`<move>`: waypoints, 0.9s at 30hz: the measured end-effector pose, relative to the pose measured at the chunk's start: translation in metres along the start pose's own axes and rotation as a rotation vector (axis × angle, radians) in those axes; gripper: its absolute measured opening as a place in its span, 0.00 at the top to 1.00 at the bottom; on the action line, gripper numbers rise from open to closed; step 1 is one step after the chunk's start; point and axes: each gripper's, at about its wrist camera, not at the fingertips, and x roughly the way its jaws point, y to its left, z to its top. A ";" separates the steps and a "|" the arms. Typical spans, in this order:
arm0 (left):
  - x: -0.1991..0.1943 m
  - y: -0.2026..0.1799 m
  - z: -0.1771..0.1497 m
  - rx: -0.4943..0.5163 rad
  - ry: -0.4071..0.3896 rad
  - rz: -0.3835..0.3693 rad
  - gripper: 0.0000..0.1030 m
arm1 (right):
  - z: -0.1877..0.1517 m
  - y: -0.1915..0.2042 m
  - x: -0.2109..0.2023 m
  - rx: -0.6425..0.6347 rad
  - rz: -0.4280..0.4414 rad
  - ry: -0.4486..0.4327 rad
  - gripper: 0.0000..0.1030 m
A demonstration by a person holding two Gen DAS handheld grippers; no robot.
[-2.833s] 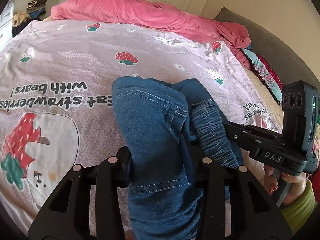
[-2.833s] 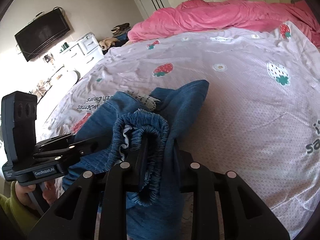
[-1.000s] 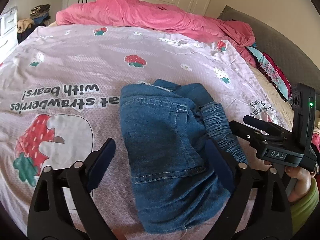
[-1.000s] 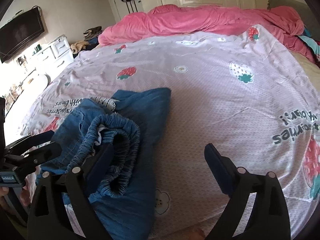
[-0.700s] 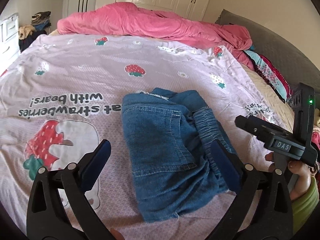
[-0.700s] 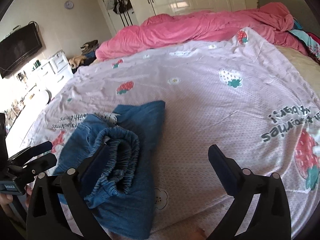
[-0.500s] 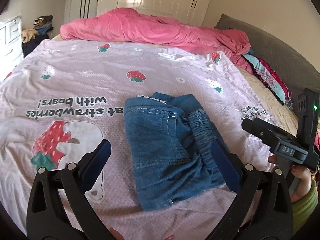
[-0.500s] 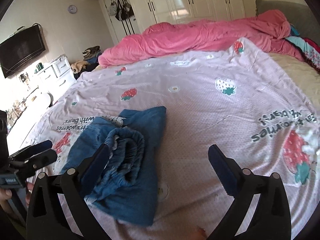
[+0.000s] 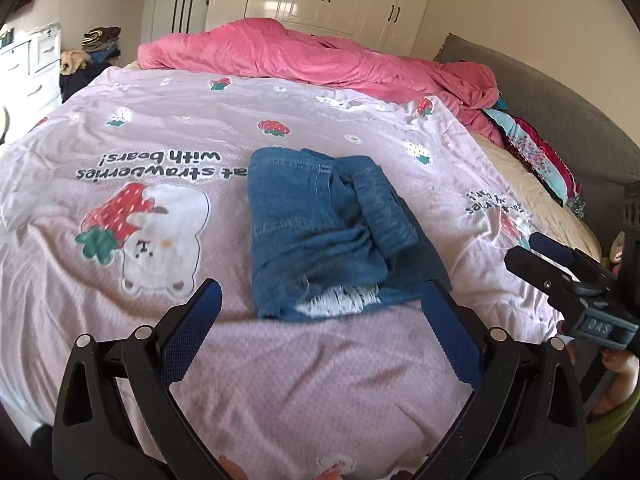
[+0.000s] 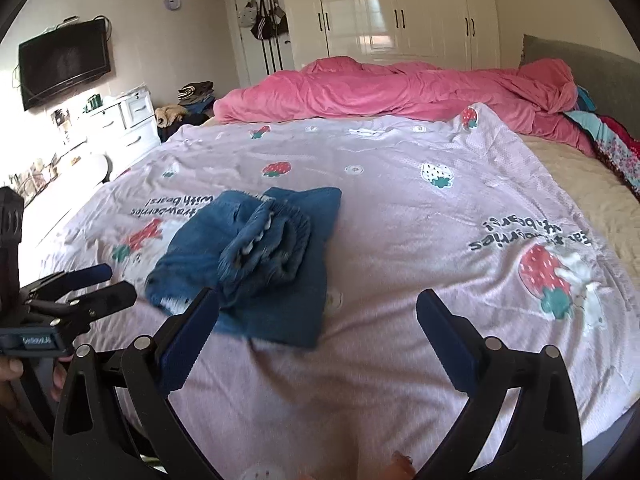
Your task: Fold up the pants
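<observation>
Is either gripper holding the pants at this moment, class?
No: the left gripper and right gripper are both open, and the folded pants lie free on the bedspread.

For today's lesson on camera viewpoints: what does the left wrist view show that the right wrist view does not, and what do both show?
Only the left wrist view shows the bear-with-strawberry print whole and the frayed white hem of the pants. Only the right wrist view shows the wall TV and the clock. Both show the folded denim pants on the strawberry sheet, the pink duvet, and each hand-held gripper open: left, right.
</observation>
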 end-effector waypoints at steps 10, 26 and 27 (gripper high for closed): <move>-0.010 -0.008 -0.036 0.028 0.038 0.042 0.09 | -0.024 0.007 -0.011 -0.017 -0.004 0.006 0.04; 0.004 0.009 -0.051 -0.034 0.078 0.086 0.09 | -0.054 0.000 0.012 0.014 -0.035 0.084 0.04; 0.004 0.009 -0.051 -0.034 0.075 0.085 0.09 | -0.054 -0.001 0.013 0.017 -0.031 0.086 0.04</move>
